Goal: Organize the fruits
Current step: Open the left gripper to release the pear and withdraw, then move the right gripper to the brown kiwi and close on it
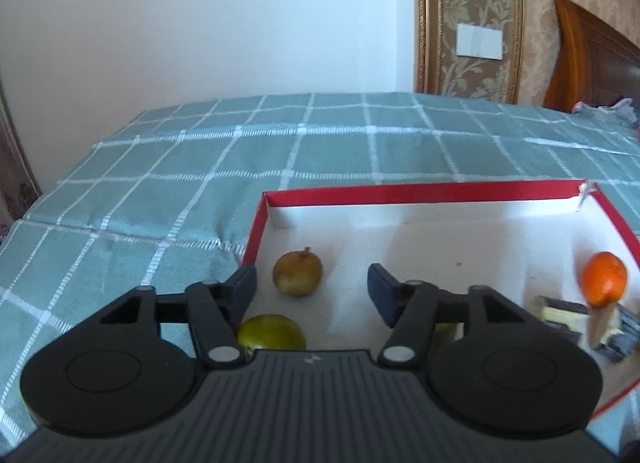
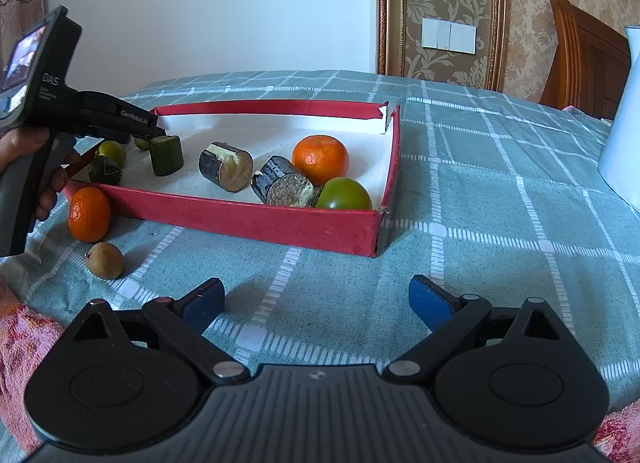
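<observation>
A red box with a white inside (image 2: pixel 256 219) sits on the checked cloth. In it lie an orange (image 2: pixel 320 159), a green fruit (image 2: pixel 345 194), two dark cane pieces (image 2: pixel 226 167), a green cane piece (image 2: pixel 166 155) and small green fruits (image 2: pixel 112 153). My left gripper (image 1: pixel 312 289) is open over the box's left end, above a brown longan (image 1: pixel 297 273) and a green fruit (image 1: pixel 272 332). My right gripper (image 2: pixel 316 303) is open and empty over the cloth in front of the box. An orange (image 2: pixel 89 214) and a longan (image 2: pixel 105 260) lie outside the box.
The table carries a teal checked cloth (image 2: pixel 500 191). A white jug (image 2: pixel 624 135) stands at the right edge. A wooden headboard (image 2: pixel 584 59) and wall lie behind. A pink patterned cloth (image 2: pixel 20 339) is at the near left.
</observation>
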Motion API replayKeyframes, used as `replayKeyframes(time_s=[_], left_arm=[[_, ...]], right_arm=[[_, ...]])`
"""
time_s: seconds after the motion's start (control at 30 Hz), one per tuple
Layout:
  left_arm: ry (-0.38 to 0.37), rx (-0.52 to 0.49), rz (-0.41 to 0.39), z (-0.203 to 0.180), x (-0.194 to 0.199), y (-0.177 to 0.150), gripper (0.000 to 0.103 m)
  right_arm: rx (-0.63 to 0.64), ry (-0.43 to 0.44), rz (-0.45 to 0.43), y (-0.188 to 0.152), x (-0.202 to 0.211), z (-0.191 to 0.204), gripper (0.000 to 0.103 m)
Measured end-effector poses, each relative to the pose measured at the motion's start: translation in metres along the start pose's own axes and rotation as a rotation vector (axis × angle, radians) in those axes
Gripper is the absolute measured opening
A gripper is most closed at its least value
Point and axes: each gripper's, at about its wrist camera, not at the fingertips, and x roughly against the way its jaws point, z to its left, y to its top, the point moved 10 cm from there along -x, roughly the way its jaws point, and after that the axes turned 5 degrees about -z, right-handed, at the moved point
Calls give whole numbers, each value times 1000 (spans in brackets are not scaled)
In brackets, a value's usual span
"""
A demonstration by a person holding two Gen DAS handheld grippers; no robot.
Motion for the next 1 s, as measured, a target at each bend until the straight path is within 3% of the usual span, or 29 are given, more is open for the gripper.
replayKeyframes(time_s=[0.07, 0.13, 0.3, 0.47, 0.57, 0.73, 1.0], left_arm=[[-1, -1, -12, 0, 8, 1, 64], [13, -1, -26, 0, 18, 0, 76], [50, -24, -94, 7, 51, 0, 77], [36, 29, -142, 21, 92, -11, 82], [1, 53, -129, 27, 109, -29, 84], [-51, 51, -41, 30, 113, -73, 86], [-36, 32, -10, 30, 102, -96, 87]], right_arm=[[1, 0, 0, 0, 0, 0, 99], [0, 0, 0, 0, 0, 0, 100], [2, -1, 1, 0, 0, 0, 100], [0, 0, 0, 0, 0, 0, 100], [-1, 1, 0, 0, 0, 0, 100], [-19, 9, -7, 0, 1, -2, 100], [-53, 24, -27, 2, 4, -4, 100]])
